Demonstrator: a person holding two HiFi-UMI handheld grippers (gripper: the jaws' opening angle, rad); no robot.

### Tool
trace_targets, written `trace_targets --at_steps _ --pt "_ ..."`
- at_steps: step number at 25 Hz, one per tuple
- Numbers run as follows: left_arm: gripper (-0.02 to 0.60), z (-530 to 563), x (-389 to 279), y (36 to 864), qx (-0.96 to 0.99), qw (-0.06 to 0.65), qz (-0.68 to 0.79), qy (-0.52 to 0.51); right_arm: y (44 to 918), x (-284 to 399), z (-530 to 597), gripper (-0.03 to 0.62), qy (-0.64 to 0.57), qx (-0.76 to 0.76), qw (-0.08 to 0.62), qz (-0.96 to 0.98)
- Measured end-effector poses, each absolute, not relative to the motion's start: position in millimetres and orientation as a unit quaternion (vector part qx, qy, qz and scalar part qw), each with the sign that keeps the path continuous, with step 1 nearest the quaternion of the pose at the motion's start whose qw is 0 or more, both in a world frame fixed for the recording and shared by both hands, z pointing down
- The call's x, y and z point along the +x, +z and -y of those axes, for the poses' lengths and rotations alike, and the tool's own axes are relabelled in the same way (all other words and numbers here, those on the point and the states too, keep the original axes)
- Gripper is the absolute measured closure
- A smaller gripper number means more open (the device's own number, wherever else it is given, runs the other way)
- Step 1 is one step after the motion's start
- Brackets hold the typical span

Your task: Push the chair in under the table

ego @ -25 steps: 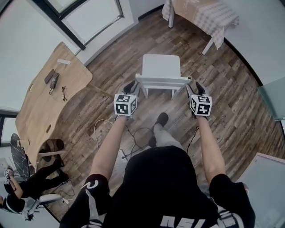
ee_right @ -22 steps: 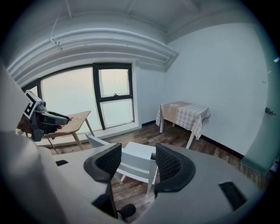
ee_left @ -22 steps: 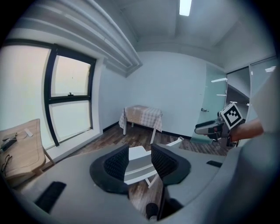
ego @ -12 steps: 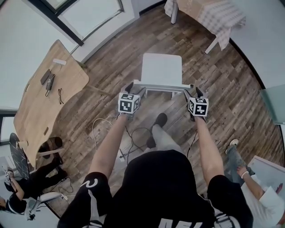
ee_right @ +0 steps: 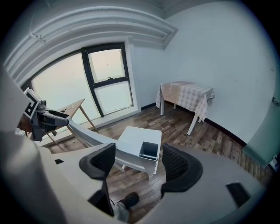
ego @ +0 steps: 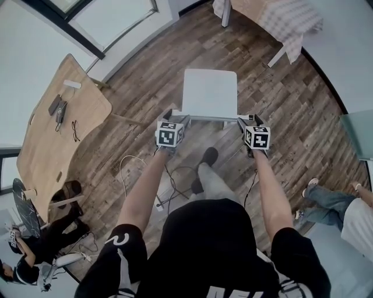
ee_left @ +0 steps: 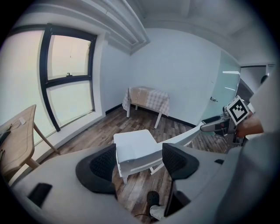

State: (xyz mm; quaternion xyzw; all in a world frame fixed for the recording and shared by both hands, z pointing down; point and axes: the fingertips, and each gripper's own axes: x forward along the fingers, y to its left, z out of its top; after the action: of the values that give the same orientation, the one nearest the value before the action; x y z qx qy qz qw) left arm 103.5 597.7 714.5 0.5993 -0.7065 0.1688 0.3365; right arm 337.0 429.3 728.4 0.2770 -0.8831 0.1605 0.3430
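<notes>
Wood-plank floor [ego: 303, 116] lies between the checked-cloth table [ego: 280, 17] and the white square-seated chair [ego: 210, 93], which stands well apart from it, not yet pushed in. Both hands have sunk to its back rail, jaws just opened wide. The left gripper [ee_left: 139, 161] and right gripper [ee_right: 139, 159] each straddle a rail end without pressing, likely readying the push. Only the gripper views show those gaps; only the head view shows the chair's whole distance from the table.
</notes>
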Motion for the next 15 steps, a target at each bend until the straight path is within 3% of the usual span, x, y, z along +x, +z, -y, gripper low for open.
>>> trace_targets --at_steps 15 --pt "0.247 -582 102 724 0.577 0.339 0.721 0.18 732 336 -423 0.261 0.182 0.257 0.346 0.884"
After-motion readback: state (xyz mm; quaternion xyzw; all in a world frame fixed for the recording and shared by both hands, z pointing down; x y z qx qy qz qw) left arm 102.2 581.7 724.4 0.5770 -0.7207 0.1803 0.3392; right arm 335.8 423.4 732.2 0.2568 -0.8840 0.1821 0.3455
